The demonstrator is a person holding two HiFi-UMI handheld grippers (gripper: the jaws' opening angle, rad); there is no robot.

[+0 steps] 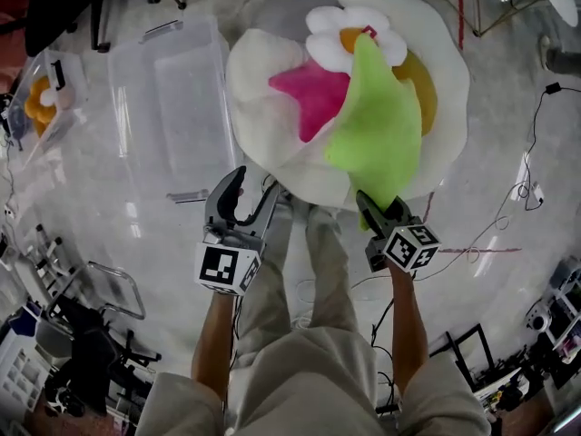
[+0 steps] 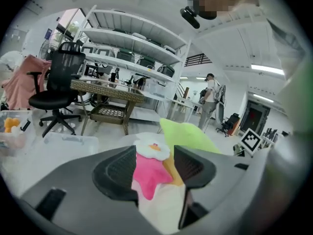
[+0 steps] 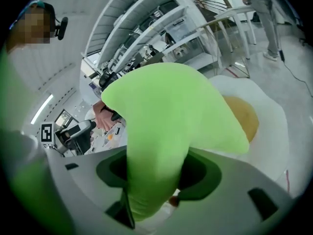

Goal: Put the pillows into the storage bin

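Left gripper (image 1: pixel 254 189) clamps the cream pillow (image 1: pixel 263 71), right gripper (image 1: pixel 381 205) the green pillow (image 1: pixel 377 125) — above glossy grey floor (image 1: pixel 508 153), storage bin (image 1: pixel 195 98) nearby.

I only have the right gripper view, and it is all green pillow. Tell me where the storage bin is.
Observer: In the head view the clear storage bin sits on the floor, up and to the left of the left gripper. It looks empty.
Operator: Report what the left gripper has.
Observer: Its own view shows fabric of the big cream pillow filling the gap between its jaws.
Operator: List what lies on that pillow.
Observer: A pink star pillow and a white flower pillow, both partly covered by your green one.
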